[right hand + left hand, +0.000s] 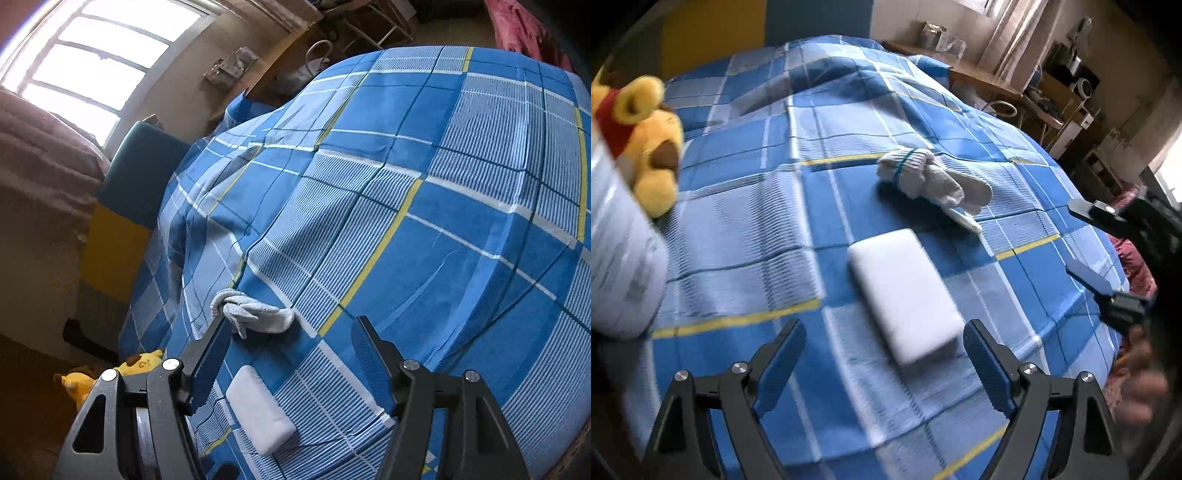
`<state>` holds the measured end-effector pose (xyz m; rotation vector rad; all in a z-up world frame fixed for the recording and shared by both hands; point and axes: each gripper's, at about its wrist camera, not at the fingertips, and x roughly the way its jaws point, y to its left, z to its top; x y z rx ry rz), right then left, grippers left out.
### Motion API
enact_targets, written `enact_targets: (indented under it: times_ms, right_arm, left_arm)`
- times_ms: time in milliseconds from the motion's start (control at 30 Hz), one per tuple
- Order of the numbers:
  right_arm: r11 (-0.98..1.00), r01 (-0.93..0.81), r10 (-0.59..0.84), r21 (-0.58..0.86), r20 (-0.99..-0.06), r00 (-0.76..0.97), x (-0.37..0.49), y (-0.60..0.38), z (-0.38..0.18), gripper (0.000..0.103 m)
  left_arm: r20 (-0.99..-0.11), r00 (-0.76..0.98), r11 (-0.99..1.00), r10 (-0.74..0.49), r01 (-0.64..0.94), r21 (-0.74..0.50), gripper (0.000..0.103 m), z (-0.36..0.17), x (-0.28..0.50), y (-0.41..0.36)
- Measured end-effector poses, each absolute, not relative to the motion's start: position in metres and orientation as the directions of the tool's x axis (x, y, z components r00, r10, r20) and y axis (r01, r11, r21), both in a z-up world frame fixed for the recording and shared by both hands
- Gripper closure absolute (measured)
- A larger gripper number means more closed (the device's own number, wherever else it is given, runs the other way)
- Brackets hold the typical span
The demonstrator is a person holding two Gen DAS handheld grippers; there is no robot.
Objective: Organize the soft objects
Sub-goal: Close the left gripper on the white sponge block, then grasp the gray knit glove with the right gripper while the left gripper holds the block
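A white foam block (pixel 905 291) lies on the blue plaid bedspread (pixel 746 229). My left gripper (pixel 884 326) hovers over its near end, open, pads clear of it. Beyond the block lies a bundle of white knitted gloves (pixel 931 177) tied with a blue band. A yellow plush toy (pixel 646 147) with a red band sits at the left edge. My right gripper (pixel 1086 243) shows at the right, open and empty. In the right wrist view the right gripper (pixel 289 323) stands open above the bedspread (pixel 443 221), with the gloves (pixel 251 310) by its left finger and the block (pixel 258 413) below.
A pale, blurred rounded object (pixel 620 251) fills the left edge beside the plush. A hand (pixel 1141 387) shows at the lower right. Past the bed stand a wooden desk (pixel 979 74) and cluttered shelves. Yellow plush (pixel 140 363) lies off the bed's left side.
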<state>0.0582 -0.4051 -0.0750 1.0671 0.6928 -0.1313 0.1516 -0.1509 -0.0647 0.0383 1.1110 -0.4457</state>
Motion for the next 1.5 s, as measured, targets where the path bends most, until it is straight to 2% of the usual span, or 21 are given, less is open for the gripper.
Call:
enact_targets:
  times_ms: [267, 400, 467, 567, 700, 967, 1067, 1233, 1500]
  right_arm:
    - [0.505, 0.395, 0.260, 0.767, -0.572, 0.778, 0.063, -0.400, -0.076, 0.034]
    - [0.514, 0.396, 0.268, 0.761, -0.581, 0.769, 0.066, -0.399, -0.077, 0.034]
    - [0.517, 0.400, 0.268, 0.757, -0.587, 0.764, 0.067, -0.398, -0.078, 0.034]
    - [0.525, 0.408, 0.265, 0.747, -0.599, 0.755, 0.068, -0.398, -0.079, 0.034]
    - [0.528, 0.418, 0.263, 0.739, -0.610, 0.748, 0.069, -0.398, -0.080, 0.034]
    - [0.574, 0.423, 0.239, 0.701, -0.638, 0.732, 0.072, -0.392, -0.076, 0.034]
    - [0.661, 0.378, 0.229, 0.648, -0.653, 0.722, 0.078, -0.377, -0.066, 0.034]
    - [0.779, 0.304, 0.231, 0.548, -0.703, 0.673, 0.092, -0.347, -0.061, 0.034]
    - [0.805, 0.330, 0.183, 0.493, -0.736, 0.652, 0.094, -0.345, -0.064, 0.034]
  left_arm:
    - [-0.896, 0.352, 0.927, -0.271, 0.347, -0.144, 0.015, -0.093, 0.179, -0.186]
    - [-0.881, 0.374, 0.902, -0.290, 0.415, -0.121, 0.041, -0.099, 0.172, -0.188]
    - [-0.871, 0.395, 0.891, -0.293, 0.442, -0.100, 0.043, -0.093, 0.165, -0.186]
    - [-0.844, 0.418, 0.873, -0.336, 0.475, -0.113, 0.043, -0.079, 0.150, -0.168]
    - [-0.833, 0.440, 0.881, -0.335, 0.461, -0.111, 0.043, -0.067, 0.128, -0.131]
    - [-0.809, 0.551, 0.934, -0.205, 0.357, 0.007, 0.042, -0.079, 0.070, -0.053]
    - [-0.800, 0.568, 0.950, -0.194, 0.312, -0.009, 0.041, -0.094, 0.061, -0.031]
    - [-0.769, 0.603, 0.955, -0.214, 0.295, -0.034, 0.039, -0.102, 0.060, -0.025]
    - [-0.731, 0.645, 0.953, -0.224, 0.302, -0.025, 0.039, -0.105, 0.055, -0.030]
